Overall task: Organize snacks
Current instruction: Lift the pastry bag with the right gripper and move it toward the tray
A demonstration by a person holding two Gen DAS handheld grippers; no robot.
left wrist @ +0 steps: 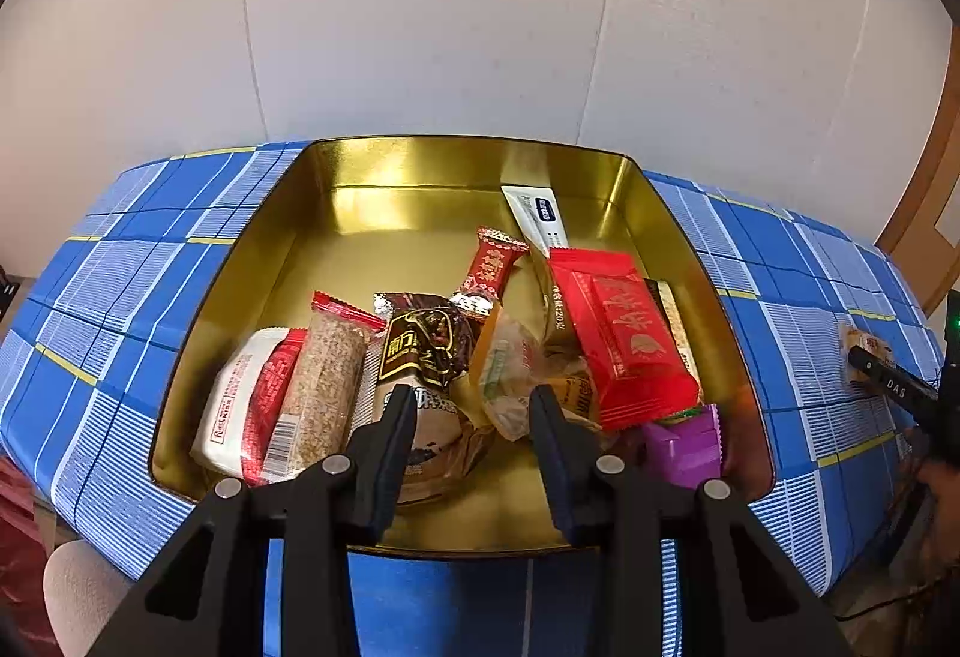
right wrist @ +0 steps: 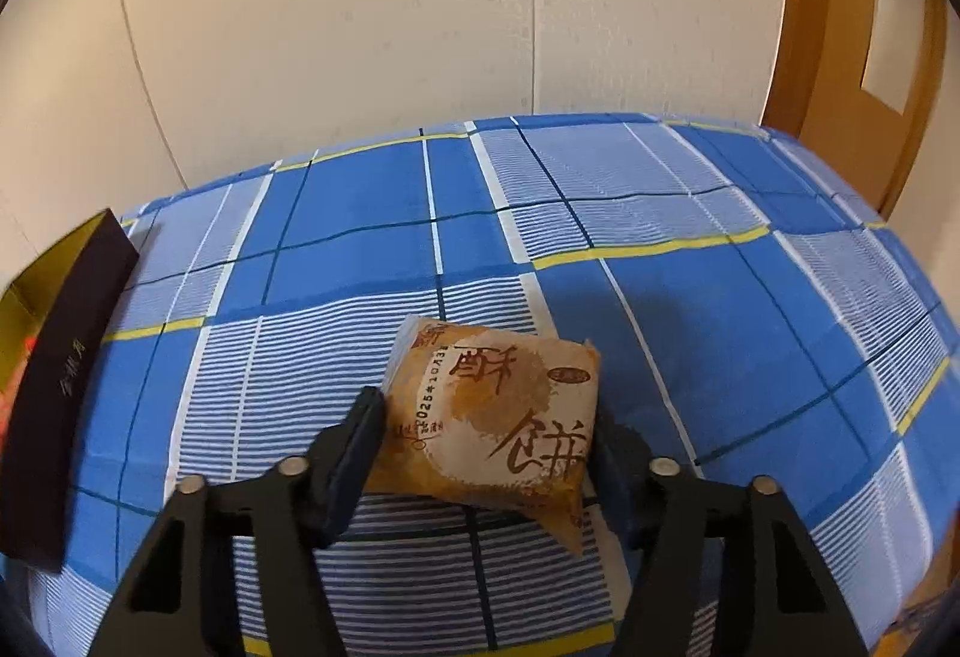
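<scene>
A gold tin [left wrist: 420, 165] sits on the blue checked cloth, holding several snacks: a red packet [left wrist: 624, 333], a sesame bar [left wrist: 327, 387], a dark brown packet [left wrist: 426, 339], a purple packet [left wrist: 684, 441] and a white stick packet [left wrist: 537, 216]. My left gripper [left wrist: 471, 405] hovers open over the near end of the pile, with nothing gripped. To the right of the tin, my right gripper [right wrist: 486, 417] is shut on a tan pastry packet [right wrist: 498, 417], which spans both fingers and tilts just above the cloth. That gripper [left wrist: 888, 387] also shows at the far right of the left wrist view.
The tin's dark outer wall [right wrist: 66, 357] stands at the left of the right wrist view. The checked cloth [right wrist: 660, 297] runs back to a pale wall. A wooden door [right wrist: 852, 27] is at the right. The far half of the tin's floor is bare.
</scene>
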